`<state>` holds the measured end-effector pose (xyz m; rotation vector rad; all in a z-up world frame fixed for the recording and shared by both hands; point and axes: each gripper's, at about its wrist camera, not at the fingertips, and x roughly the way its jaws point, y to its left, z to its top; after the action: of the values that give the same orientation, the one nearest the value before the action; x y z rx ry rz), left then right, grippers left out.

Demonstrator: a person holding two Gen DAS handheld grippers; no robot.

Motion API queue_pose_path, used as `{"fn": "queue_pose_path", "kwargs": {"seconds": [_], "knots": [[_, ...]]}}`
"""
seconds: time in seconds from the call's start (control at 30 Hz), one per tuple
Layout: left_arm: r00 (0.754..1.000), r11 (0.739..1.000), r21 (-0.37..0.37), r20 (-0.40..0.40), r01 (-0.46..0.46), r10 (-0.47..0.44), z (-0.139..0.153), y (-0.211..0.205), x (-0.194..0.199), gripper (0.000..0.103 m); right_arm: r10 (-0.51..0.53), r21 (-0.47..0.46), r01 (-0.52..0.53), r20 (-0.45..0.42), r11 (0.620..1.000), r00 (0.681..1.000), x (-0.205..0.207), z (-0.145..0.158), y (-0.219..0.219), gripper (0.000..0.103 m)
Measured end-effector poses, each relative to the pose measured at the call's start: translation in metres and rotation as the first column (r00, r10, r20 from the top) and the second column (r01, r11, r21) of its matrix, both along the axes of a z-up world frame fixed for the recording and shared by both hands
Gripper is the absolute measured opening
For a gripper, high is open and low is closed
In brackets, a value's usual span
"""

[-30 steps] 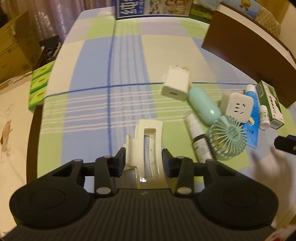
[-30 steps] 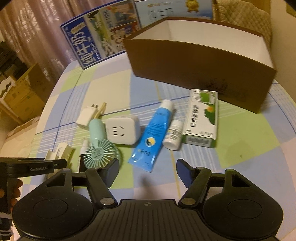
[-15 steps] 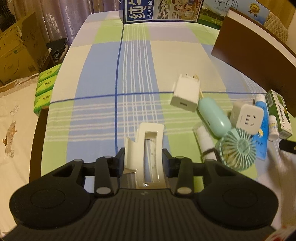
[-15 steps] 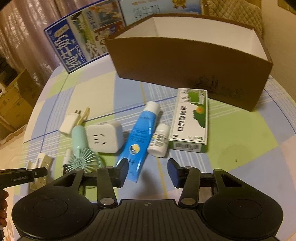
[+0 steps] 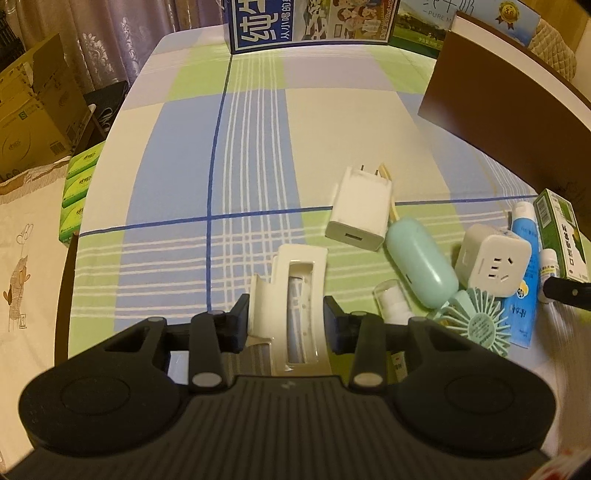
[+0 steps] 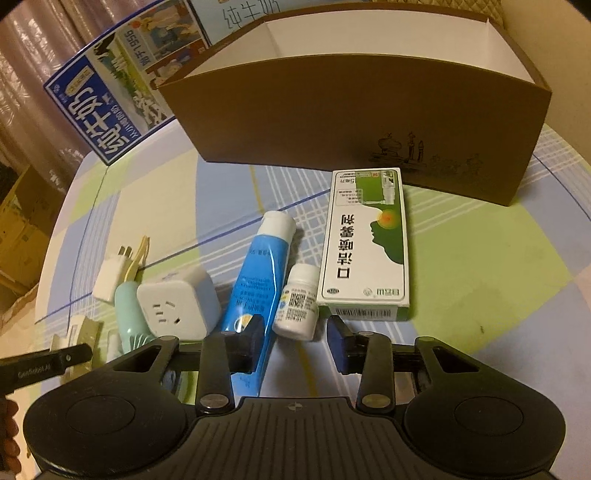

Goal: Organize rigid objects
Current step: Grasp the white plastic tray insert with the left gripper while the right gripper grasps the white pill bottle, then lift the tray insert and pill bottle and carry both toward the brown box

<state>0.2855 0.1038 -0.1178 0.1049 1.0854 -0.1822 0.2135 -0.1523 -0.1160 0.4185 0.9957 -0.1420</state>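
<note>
My left gripper (image 5: 287, 323) is shut on a cream plastic holder (image 5: 299, 273), which lies flat on the checked tablecloth. My right gripper (image 6: 295, 343) hangs low over the cloth with its jaws closing. The bottom end of a small white bottle (image 6: 297, 302) sits between its fingertips, and a gap shows on each side. The left fingertip (image 6: 251, 339) overlaps a blue tube (image 6: 258, 266). A green and white medicine box (image 6: 365, 243) lies right of the bottle. Behind them stands an open brown cardboard box (image 6: 351, 122).
A white charger (image 5: 360, 208), a teal hand fan (image 5: 421, 266), a white socket cube (image 5: 493, 260) and a clear-capped spray bottle (image 5: 391, 299) lie clustered right of the cream holder. Milk cartons (image 5: 310, 22) stand at the far edge. Green packs (image 5: 75, 184) sit beyond the table's left rim.
The right gripper's jaws have narrowed a lot, and it has moved forward and down until the white bottle sits between its tips. The left gripper has shifted slightly, still holding the cream holder.
</note>
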Motion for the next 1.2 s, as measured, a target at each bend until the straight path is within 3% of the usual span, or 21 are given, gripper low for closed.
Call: {"fn": "queue_pose_path", "kwargs": {"seconds": [0.03, 0.07, 0.47, 0.9, 0.97, 1.2], "knots": [[1.0, 1.0, 0.0, 0.0, 0.001, -0.001, 0.0, 0.0, 0.0, 0.035, -0.002, 0.001, 0.002, -0.007, 1.0, 1.0, 0.001, -0.001, 0.0, 0.034], [1.0, 1.0, -0.001, 0.0, 0.001, -0.001, 0.0, 0.0, 0.0, 0.035, 0.002, 0.003, -0.002, -0.013, 1.0, 1.0, 0.003, -0.003, -0.001, 0.024], [1.0, 1.0, -0.013, -0.027, 0.009, -0.009, 0.003, 0.007, -0.026, 0.036, 0.198, -0.072, -0.202, -0.062, 0.977, 0.978, -0.026, 0.002, 0.011, 0.024], [0.999, 1.0, -0.009, -0.026, 0.024, -0.024, 0.004, 0.004, -0.033, 0.035, 0.163, -0.114, -0.169, -0.059, 0.979, 0.985, -0.012, -0.006, 0.014, 0.028], [0.999, 1.0, -0.018, -0.031, 0.026, -0.026, 0.005, 0.004, -0.035, 0.035, 0.169, -0.124, -0.174, -0.048, 0.977, 0.984, -0.015, -0.005, 0.016, 0.024], [0.999, 0.998, -0.038, -0.025, 0.042, -0.043, 0.015, 0.008, -0.046, 0.035, 0.168, -0.129, -0.168, -0.012, 0.977, 0.986, -0.035, 0.009, 0.021, 0.023]]}}
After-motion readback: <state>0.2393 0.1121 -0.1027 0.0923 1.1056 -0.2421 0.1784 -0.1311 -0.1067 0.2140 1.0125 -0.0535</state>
